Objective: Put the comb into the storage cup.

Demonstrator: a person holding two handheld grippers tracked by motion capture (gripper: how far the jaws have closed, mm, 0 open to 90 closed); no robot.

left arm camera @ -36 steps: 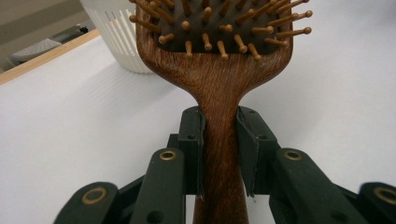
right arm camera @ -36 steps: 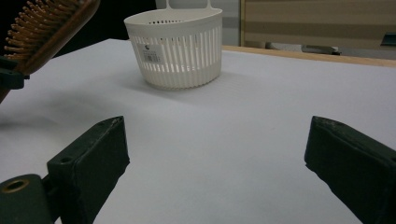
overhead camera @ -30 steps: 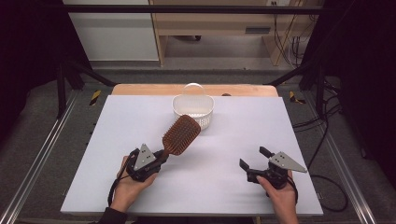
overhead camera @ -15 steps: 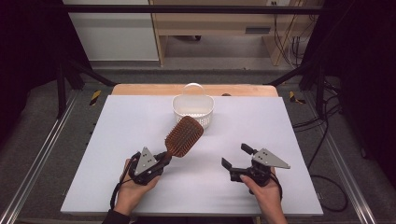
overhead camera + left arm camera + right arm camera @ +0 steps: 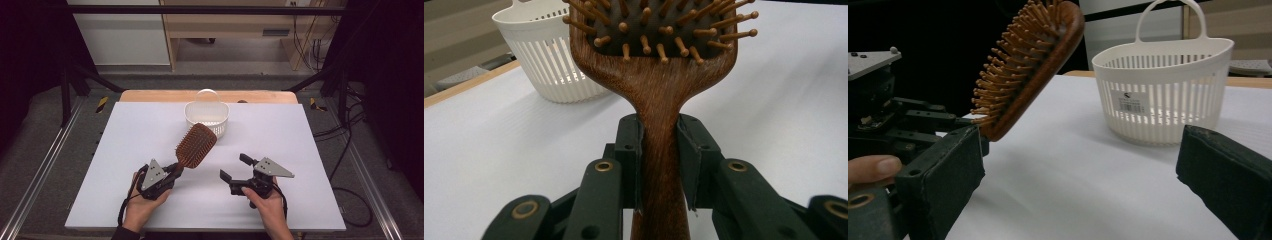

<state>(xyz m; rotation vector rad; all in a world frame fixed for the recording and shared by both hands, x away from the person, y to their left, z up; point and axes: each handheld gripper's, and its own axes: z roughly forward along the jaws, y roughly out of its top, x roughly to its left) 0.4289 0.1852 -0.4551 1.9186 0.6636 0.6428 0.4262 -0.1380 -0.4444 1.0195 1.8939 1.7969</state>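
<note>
- so the big picture: the table (image 5: pixel 125 150) has a white slatted basket (image 5: pixel 206 119) at the far middle edge, and the left gripper (image 5: pixel 172 172) is holding a wooden hairbrush (image 5: pixel 196 145) up off the surface, angled toward that basket. looks like the "carry the brush over" step, maybe a handoff.
- the left gripper's jaws are clamped tight on the brush handle (image 5: pixel 659 165), pads pressing both sides of the narrow neck right below the paddle. solid grip as far as i can tell.
- right gripper (image 5: pixel 236 168) sits near the front edge, pointing at the brush, jaws spread wide with nothing between them. in the right gripper view the brush head (image 5: pixel 1028 65) hangs just past its left jaw, so it's close but not touching.
- next move, my guess: either the right one closes on the paddle end to take it, or the left just swings the brush above the basket rim (image 5: pixel 1168 50) and drops it in. needs the head lined up with the opening.
- the brush itself: dark reddish-brown wood, square paddle, ball-tipped wooden bristles (image 5: pixel 664 25) on a dark pad, facing up and left.
</note>
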